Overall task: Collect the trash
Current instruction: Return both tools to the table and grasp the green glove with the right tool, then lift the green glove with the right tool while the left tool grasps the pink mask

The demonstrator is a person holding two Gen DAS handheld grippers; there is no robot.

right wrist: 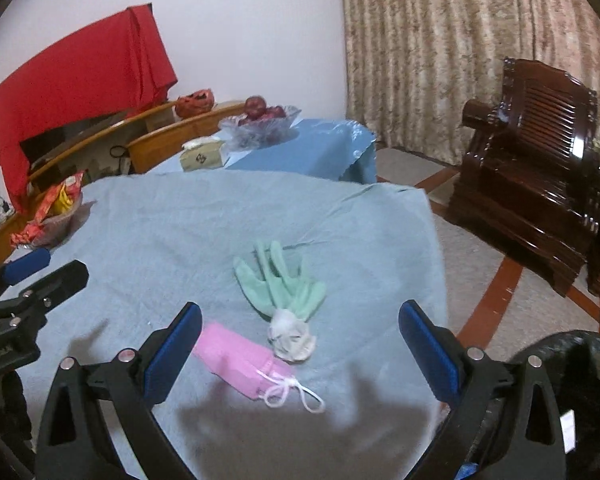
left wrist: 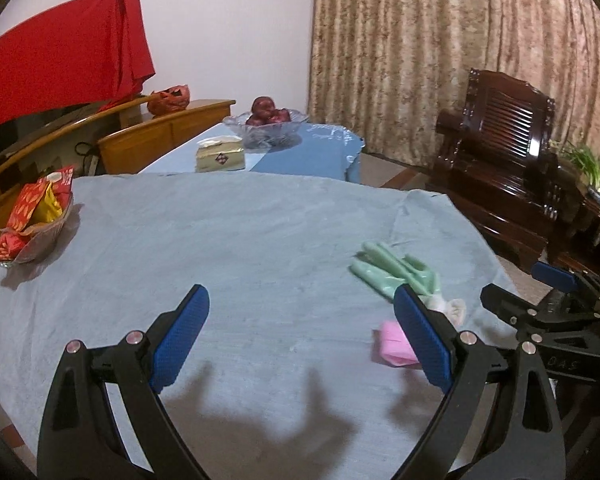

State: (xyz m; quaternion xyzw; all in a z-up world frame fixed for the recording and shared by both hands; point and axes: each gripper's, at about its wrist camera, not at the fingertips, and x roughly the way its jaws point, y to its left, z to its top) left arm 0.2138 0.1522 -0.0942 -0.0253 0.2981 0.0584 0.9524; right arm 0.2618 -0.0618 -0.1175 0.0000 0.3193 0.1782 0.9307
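Note:
A green rubber glove (right wrist: 278,282) lies on the light blue tablecloth (right wrist: 180,232), with a crumpled white tissue (right wrist: 291,335) at its cuff and a pink face mask (right wrist: 240,360) with white ear loops beside it. My right gripper (right wrist: 300,344) is open just above and short of these. My left gripper (left wrist: 300,332) is open and empty over bare cloth; the glove (left wrist: 392,270) and mask (left wrist: 394,344) sit by its right finger, which partly hides them. The right gripper shows at the left wrist view's right edge (left wrist: 540,292).
A glass bowl of snack packets (left wrist: 32,220) stands at the table's left edge. Beyond are a second table with a tissue box (left wrist: 219,155) and fruit bowl (left wrist: 266,122), a wooden cabinet, and a dark wooden chair (right wrist: 540,184) to the right. A black bag (right wrist: 580,380) is at lower right.

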